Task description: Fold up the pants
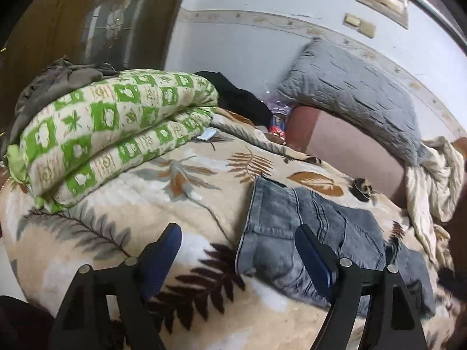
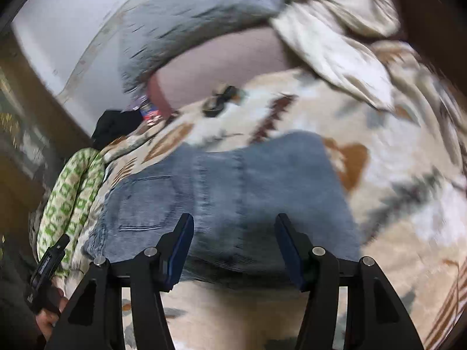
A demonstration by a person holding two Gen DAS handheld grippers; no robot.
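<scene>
Both claws agape over jeans (image 1: 306, 233)

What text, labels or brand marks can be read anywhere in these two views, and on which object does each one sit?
None can be read.
Colourful packet by the pillow: print too small and blurred to read.
Black device in the right wrist view: pale lettering on its side, too blurred to read.
Jeans: no label visible.
Green checked quilt: pattern only, no legible words.
</scene>
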